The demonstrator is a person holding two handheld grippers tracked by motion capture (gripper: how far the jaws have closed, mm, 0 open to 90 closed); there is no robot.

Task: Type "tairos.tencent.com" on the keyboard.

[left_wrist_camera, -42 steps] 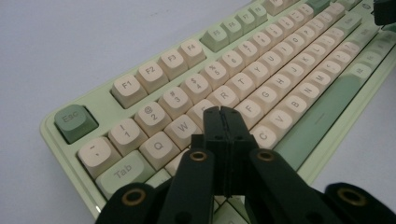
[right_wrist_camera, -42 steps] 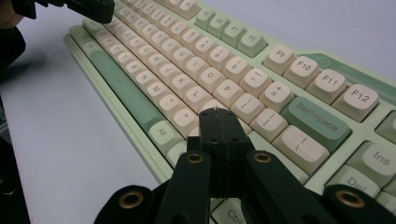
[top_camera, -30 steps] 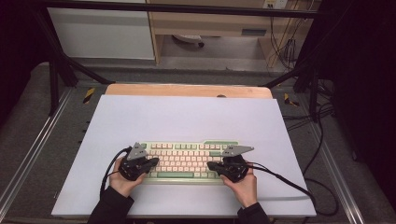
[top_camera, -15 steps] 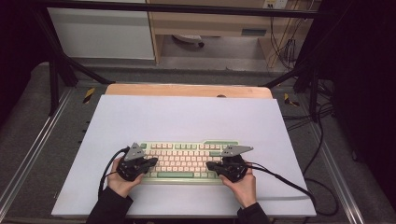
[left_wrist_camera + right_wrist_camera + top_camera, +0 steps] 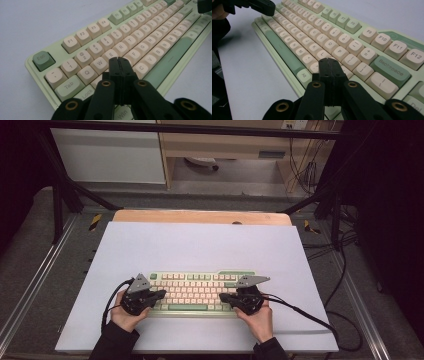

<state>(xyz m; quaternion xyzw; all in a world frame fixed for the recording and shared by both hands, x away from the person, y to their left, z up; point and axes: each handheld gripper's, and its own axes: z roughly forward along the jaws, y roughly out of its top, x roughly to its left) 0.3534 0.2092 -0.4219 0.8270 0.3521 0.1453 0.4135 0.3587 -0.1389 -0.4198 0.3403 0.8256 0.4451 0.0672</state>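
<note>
Pale green rigid plastic keyboard with cream and sage keycaps [image 5: 200,291], lying flat on the white sheet-covered bench [image 5: 200,245], near its front edge and roughly midway between the left and right edges, long side parallel to that front edge. Left black two-jaw gripper [image 5: 119,60] with jaws pressed together and nothing between them, tip poised over the left letter block near the W, E and D keys (contact with a keycap not clear from the gripper view). Right black two-jaw gripper [image 5: 329,61] likewise closed and empty, tip over the keys just right of P and L, near the cream punctuation caps. Probably a stiff, moderately heavy slab, unlikely to flex when lifted by one end, yet likely to slide on the smooth sheet if pushed from the side. Keycaps probably the delicate part: sprung, removable, liable to pop off if pinched or pried sideways. Best hold judged to be the bare case border, at the short left and right ends or along the front lip below the long sage space bar [image 5: 282,48], one gripper per end for a level lift. For pressing keys, closed tips straight down on a cap's centre.
</note>
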